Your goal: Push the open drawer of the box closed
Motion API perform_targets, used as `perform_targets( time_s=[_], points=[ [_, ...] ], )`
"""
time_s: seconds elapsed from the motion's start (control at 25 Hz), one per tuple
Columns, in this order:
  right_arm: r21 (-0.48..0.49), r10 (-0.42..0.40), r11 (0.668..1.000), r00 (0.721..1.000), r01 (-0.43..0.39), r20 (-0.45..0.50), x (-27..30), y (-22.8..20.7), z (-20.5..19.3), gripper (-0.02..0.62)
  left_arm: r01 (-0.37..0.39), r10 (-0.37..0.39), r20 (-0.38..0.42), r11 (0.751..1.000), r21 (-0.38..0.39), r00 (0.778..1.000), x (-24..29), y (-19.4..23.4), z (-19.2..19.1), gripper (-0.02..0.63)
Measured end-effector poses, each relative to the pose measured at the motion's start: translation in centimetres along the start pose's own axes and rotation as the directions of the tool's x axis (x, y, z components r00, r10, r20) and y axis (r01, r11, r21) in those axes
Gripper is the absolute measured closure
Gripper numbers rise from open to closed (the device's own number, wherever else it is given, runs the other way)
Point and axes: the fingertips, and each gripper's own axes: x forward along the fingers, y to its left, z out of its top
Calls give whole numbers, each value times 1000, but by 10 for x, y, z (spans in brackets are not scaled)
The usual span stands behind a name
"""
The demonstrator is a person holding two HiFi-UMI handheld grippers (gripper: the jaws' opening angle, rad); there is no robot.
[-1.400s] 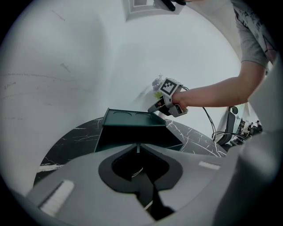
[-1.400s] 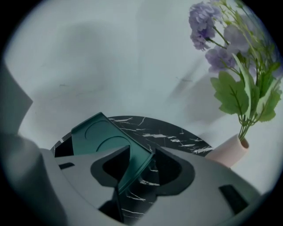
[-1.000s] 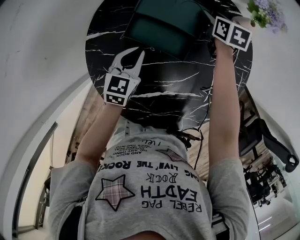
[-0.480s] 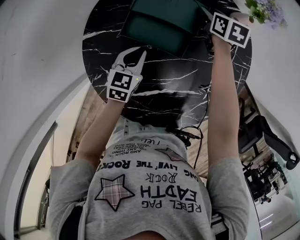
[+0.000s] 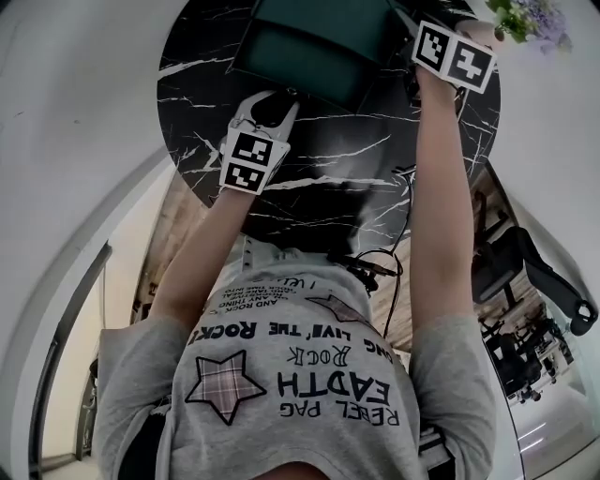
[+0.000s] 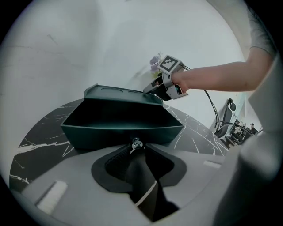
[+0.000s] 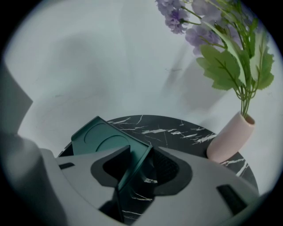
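Observation:
A dark green box point(image 5: 323, 19) stands at the far side of a round black marble table point(image 5: 319, 202). Its drawer point(image 5: 295, 61) is pulled out toward me and looks empty point(image 6: 119, 121). My left gripper point(image 5: 274, 101) is open at the drawer front, its tips on either side of the small metal knob point(image 6: 136, 143). My right gripper point(image 5: 411, 75) is at the box's right side, shut on an upright green edge of the box point(image 7: 137, 165). That right gripper point(image 6: 159, 88) also shows at the box's far corner in the left gripper view.
A pink vase point(image 7: 230, 139) with purple flowers point(image 5: 525, 19) stands on the table to the right of the box, close to my right gripper. A white wall curves behind the table. Cables point(image 5: 394, 267) hang at the table's near edge.
My left gripper has moved forward across the table, up to the drawer front. The right gripper has stayed on the box.

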Motion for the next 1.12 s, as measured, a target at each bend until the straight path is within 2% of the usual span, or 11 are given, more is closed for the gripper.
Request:
perform_targets(
  time_s=[0.24, 0.48, 0.64, 0.88, 1.12],
  points=[
    [-3, 0, 1000, 1000, 0, 4, 1, 0, 0, 442, -17, 18, -30, 1000, 14, 999, 10, -1, -3, 509],
    [-5, -1, 1000, 1000, 1, 14, -1, 1, 0, 442, -47, 48, -23, 999, 18, 999, 12, 1, 0, 508],
    [0, 0, 1000, 1000, 0, 24, -1, 1, 0, 442, -76, 77, -42, 997, 25, 996, 13, 5, -3, 530],
    [3, 1, 1000, 1000, -1, 24, 0, 0, -1, 442, -42, 42, -34, 999, 12, 999, 13, 4, 0, 532],
    [3, -2, 1000, 1000, 2, 28, -1, 0, 0, 442, -41, 42, -33, 999, 15, 999, 13, 4, 1, 534]
  ],
)
